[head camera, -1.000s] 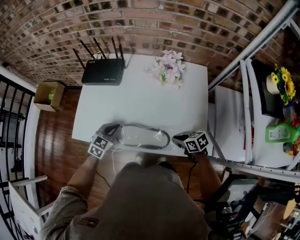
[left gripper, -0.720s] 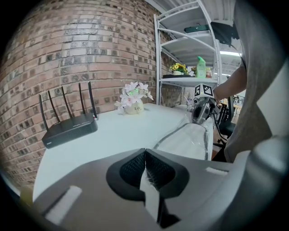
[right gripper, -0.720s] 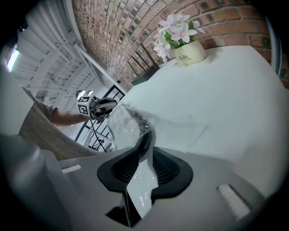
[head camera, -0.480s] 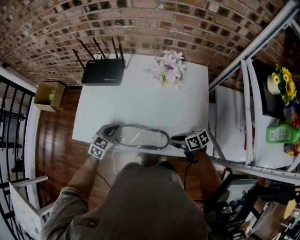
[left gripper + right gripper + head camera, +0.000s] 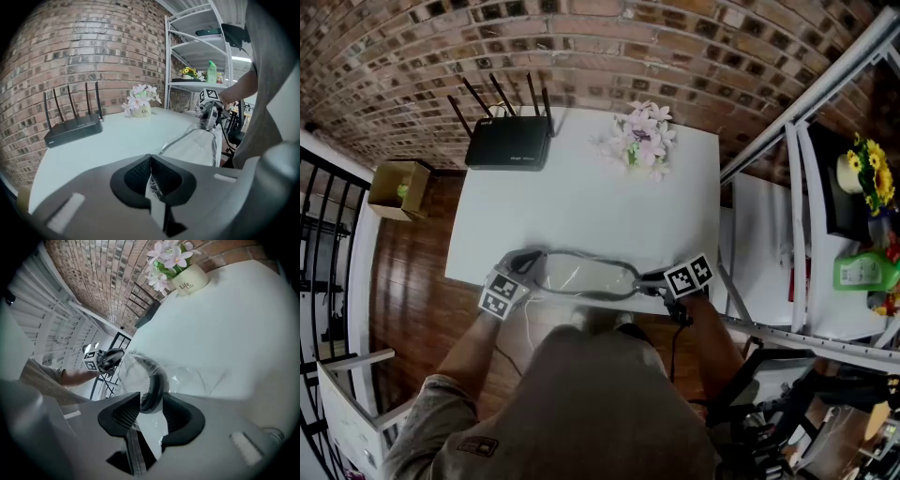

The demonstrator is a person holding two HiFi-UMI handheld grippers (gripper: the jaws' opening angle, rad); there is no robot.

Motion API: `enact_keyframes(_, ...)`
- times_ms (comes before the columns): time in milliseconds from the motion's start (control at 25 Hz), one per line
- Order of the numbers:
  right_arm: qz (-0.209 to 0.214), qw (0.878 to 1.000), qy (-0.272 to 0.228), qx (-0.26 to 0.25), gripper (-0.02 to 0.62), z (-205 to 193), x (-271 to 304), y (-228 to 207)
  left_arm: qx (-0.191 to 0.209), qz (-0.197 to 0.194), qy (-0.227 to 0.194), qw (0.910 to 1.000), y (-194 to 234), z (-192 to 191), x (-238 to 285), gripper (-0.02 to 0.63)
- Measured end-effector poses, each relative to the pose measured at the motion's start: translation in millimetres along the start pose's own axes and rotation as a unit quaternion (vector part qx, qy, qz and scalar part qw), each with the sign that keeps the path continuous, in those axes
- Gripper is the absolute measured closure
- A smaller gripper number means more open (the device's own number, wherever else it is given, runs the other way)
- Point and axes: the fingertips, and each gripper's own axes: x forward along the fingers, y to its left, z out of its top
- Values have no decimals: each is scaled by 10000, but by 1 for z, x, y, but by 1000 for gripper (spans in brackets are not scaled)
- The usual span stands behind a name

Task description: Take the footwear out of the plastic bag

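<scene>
Holding a clear plastic bag (image 5: 581, 277) flat along the near edge of the white table (image 5: 581, 202), stretching it from one gripper to the other. Pinching the bag's left end in the left gripper (image 5: 150, 161), clamping the jaws together on a crumpled fold of film. Meeting the bag's right end with the right gripper (image 5: 151, 401), close to the table's near right corner, having just been opening the jaws there; now standing apart, with loose film and the dark rim of the footwear (image 5: 143, 373) showing in the gap and no clear pressing on either pad. Lying inside the bag, lengthwise along that near edge: the footwear, a flat slipper-like piece showing a dark outline round a pale middle, wrapped in film on every visible side. Sitting at the table's far left corner: a black router (image 5: 508, 145) pointing four antennas upward. Standing near the far edge, toward the right: a small pot of pink and white flowers (image 5: 642, 141). Rising behind the far edge: a brick wall (image 5: 609, 47). Standing off the right edge: a white metal rack (image 5: 797, 187) carrying yellow flowers (image 5: 867, 169) and a green bottle (image 5: 862, 272). Resting on the wood floor off the left edge: an open cardboard box (image 5: 401, 187).
</scene>
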Motion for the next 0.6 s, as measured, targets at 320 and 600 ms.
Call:
enact_keyframes(320,-60,9998,126,171,472,2,7,4,-131,-125,-96,9998,0,-4,1,603)
enact_keyframes(600,-13,9994,-15,333,491,-4,-3,1,-47,-147,-37,9999,12,-13,-5,603)
